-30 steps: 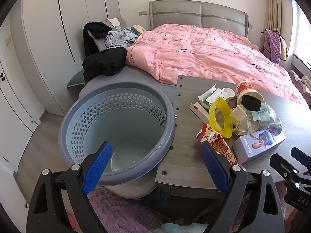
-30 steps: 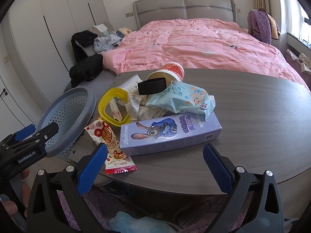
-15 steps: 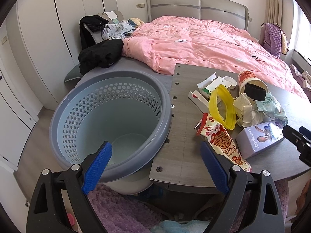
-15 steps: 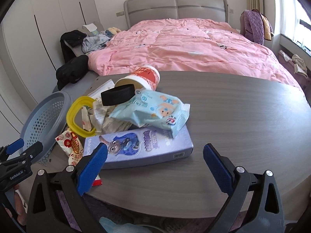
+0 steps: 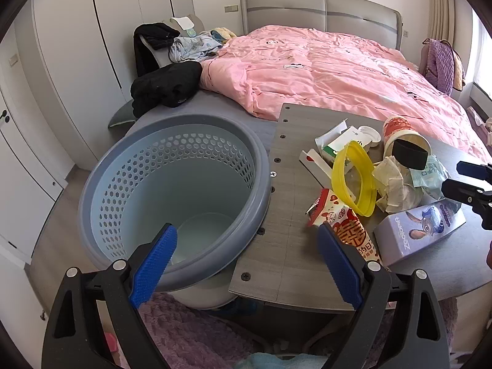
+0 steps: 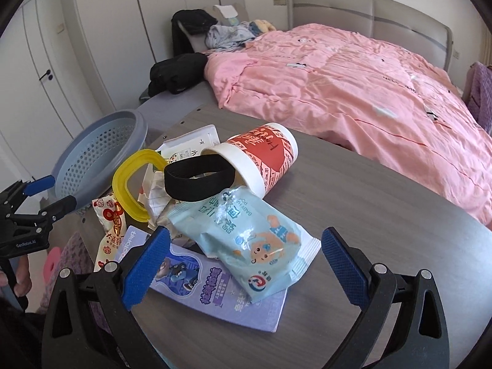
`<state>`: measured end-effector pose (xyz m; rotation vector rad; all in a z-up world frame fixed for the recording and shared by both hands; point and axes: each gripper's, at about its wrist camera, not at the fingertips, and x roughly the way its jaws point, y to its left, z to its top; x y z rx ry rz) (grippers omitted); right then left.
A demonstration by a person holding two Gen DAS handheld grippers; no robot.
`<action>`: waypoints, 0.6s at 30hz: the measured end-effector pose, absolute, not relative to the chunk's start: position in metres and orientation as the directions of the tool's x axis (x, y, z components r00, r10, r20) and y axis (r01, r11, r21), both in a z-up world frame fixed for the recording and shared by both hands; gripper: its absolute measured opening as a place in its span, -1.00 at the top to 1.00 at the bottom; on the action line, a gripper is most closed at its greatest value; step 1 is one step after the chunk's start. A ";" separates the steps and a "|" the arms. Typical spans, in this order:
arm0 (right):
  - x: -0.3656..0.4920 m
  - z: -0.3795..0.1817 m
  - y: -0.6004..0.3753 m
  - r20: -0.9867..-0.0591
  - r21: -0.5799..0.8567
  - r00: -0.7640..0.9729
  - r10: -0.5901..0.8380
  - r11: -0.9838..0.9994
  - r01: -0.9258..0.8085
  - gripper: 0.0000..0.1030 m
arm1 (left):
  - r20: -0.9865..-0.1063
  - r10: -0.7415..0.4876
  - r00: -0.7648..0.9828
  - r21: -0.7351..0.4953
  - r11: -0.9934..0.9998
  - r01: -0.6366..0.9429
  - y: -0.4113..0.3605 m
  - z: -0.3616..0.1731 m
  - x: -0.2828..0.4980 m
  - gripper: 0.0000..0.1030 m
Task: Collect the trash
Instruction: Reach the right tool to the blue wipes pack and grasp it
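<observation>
A pile of trash lies on the grey table (image 6: 384, 230): a light blue wipes packet (image 6: 246, 240), a purple cartoon box (image 6: 221, 295), a tipped red-and-white cup (image 6: 264, 153) with a black band (image 6: 196, 181), a yellow ring (image 6: 135, 181) and a red snack wrapper (image 5: 347, 230). My right gripper (image 6: 246, 261) is open, its jaws astride the wipes packet. My left gripper (image 5: 246, 264) is open and empty, over the rim of the blue-grey perforated bin (image 5: 172, 190) beside the table's edge.
A bed with a pink duvet (image 5: 338, 70) stands behind the table. Dark clothes (image 5: 166, 86) lie on its near corner. White wardrobes (image 5: 61, 61) line the left wall. A purple rug (image 5: 190, 338) lies below the bin.
My right gripper has moved forward and left, closing in over the wipes packet. My left gripper has shifted a little nearer the bin. Both stay open.
</observation>
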<state>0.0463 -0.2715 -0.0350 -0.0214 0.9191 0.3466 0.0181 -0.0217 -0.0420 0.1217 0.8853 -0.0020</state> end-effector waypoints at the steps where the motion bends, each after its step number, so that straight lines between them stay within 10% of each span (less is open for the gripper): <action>1: 0.049 -0.035 -0.271 -0.785 0.131 0.542 0.300 0.935 -0.328 -0.88 | -0.772 0.052 0.633 0.107 0.993 0.049 -0.023 -0.042 0.019 -0.71; 18: 0.071 -0.055 -0.261 -0.820 0.127 0.431 0.378 0.853 -0.506 -0.80 | -0.779 0.100 0.619 0.158 0.987 0.040 -0.043 -0.043 0.028 -0.71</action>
